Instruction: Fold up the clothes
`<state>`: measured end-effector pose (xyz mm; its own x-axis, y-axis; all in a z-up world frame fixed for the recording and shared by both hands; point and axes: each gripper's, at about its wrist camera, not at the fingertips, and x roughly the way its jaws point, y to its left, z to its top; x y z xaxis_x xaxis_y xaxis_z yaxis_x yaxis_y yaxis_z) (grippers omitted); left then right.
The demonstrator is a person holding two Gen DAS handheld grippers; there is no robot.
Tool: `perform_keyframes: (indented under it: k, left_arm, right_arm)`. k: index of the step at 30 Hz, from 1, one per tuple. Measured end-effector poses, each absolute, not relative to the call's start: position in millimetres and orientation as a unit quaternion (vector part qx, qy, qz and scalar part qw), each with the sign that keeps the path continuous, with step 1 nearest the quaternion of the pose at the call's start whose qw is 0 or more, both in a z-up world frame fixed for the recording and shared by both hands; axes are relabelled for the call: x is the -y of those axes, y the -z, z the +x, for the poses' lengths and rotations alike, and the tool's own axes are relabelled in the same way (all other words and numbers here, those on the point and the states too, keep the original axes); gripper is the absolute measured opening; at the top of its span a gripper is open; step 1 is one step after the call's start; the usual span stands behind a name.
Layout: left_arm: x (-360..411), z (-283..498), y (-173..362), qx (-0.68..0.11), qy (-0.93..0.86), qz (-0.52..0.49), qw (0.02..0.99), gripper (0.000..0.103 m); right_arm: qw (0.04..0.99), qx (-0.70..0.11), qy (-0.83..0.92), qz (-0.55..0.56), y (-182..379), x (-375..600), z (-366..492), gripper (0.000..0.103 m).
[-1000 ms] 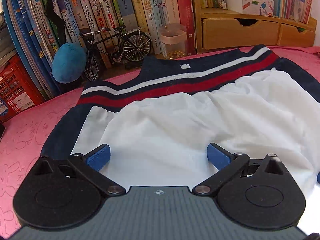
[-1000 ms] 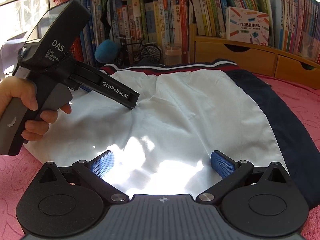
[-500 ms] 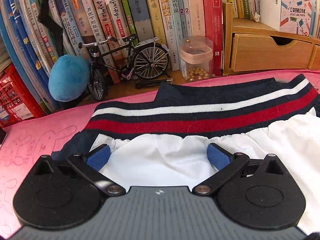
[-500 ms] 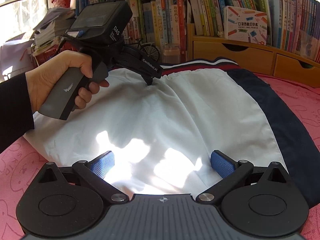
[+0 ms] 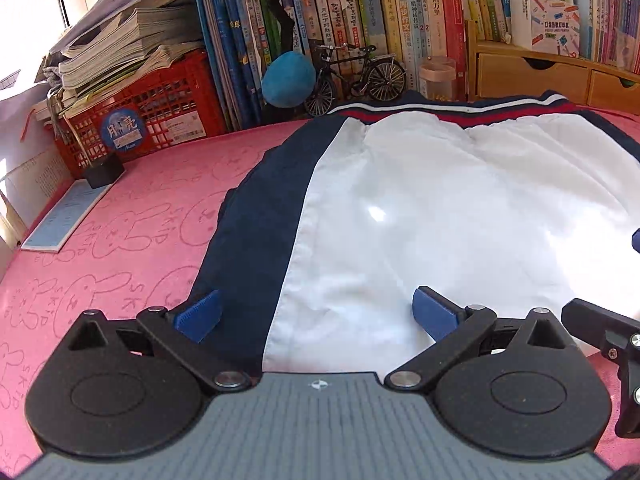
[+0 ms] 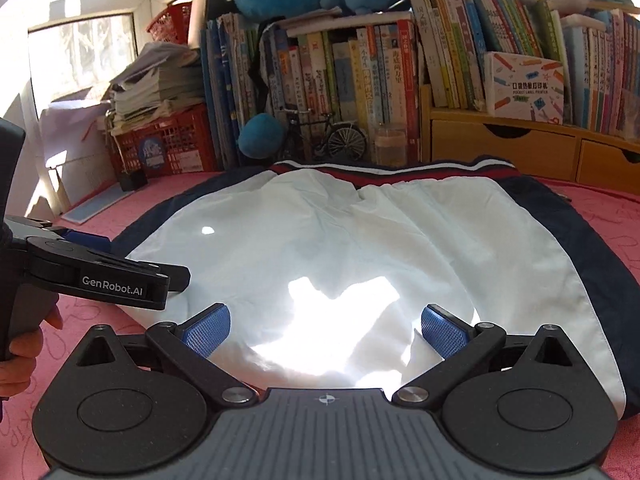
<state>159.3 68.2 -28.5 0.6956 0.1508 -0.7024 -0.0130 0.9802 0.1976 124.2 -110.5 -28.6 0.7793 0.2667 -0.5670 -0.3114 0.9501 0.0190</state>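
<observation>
Both tongs stand with their blue pads wide apart, gripping nothing. One white garment point(image 5: 440, 216) with navy side panels and a striped waistband lies spread flat on the pink-covered counter point(image 5: 120, 216), waistband toward the bookshelf point(image 6: 360, 60). The left tongs point(image 5: 316, 314) sit at its near hem, straddling the navy-white seam; the right tongs point(image 6: 326, 328) sit at the near hem over sunlit white cloth.

"GenRobot.AI" stands on the left tool point(image 6: 120, 284); "POCKET LABEL PRINTER" on a white box point(image 6: 524, 88).
</observation>
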Motion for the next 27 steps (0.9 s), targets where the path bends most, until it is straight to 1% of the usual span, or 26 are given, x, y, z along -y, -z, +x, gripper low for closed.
perform_keyframes:
  k: [3,5,6,8,9,10,13,17,18,19,20,23,26,27]
  left_arm:
    - [-77.5,158.4,31.0,-0.384,-0.058,0.09,0.917,0.103]
    - [-83.5,157.0,31.1,-0.383,-0.062,0.089,0.917,0.103]
    - [-86.8,155.1,31.5,-0.381,-0.061,0.089,0.918,0.103]
    - [-93.3,152.6,31.5,-0.377,-0.07,0.091,0.919,0.103]
    - [-97.7,151.6,32.0,-0.372,-0.084,0.095,0.92,0.103]
    - [-102.2,150.5,32.4,-0.367,-0.097,0.1,0.92,0.103]
    - [-123.5,148.3,28.7,-0.37,-0.105,0.076,0.92,0.103]
    - [-141.9,148.1,19.7,-0.4,-0.14,0.03,0.905,0.103]
    - [-136.9,144.0,14.9,-0.395,-0.136,0.023,0.908,0.099]
    - [-131.9,139.9,10.1,-0.391,-0.132,0.016,0.911,0.098]
    - [-126.7,135.9,5.4,-0.386,-0.128,0.009,0.914,0.097]
    - [-87.4,132.3,2.2,-0.372,-0.082,0.031,0.924,0.098]
    - [-48.2,128.7,-1.1,-0.358,-0.036,0.054,0.931,0.1]
    - [-35.1,127.4,-2.2,-0.353,-0.021,0.061,0.933,0.101]
  right_arm:
    - [0.94,-0.3,-0.151,-0.061,28.3,101.0,121.3,0.102]
    - [0.937,-0.316,-0.147,-0.021,30.3,129.3,120.6,0.101]
    - [0.935,-0.323,-0.145,-0.001,31.2,143.5,120.3,0.102]
    - [0.929,-0.339,-0.142,0.039,33.1,171.9,119.6,0.101]
    - [0.929,-0.344,-0.131,0.051,33.9,186.7,118.9,0.095]
    - [0.934,-0.342,-0.095,0.042,34.2,203.4,116.8,0.092]
    - [0.942,-0.335,0.007,0.021,35.8,254.6,110.6,0.092]
    - [0.934,-0.337,0.055,0.105,45.6,328.8,94.3,0.092]
    - [0.931,-0.335,0.046,0.134,45.9,339.8,87.4,0.092]
    - [0.928,-0.333,0.033,0.166,46.2,348.0,80.7,0.092]
    - [0.922,-0.33,0.016,0.203,46.7,354.9,74.0,0.092]
    - [0.899,-0.326,-0.036,0.291,49.6,364.2,62.9,0.093]
    - [0.896,-0.326,-0.046,0.297,49.6,356.4,69.3,0.095]
    - [0.896,-0.326,-0.049,0.299,49.6,353.8,71.4,0.097]
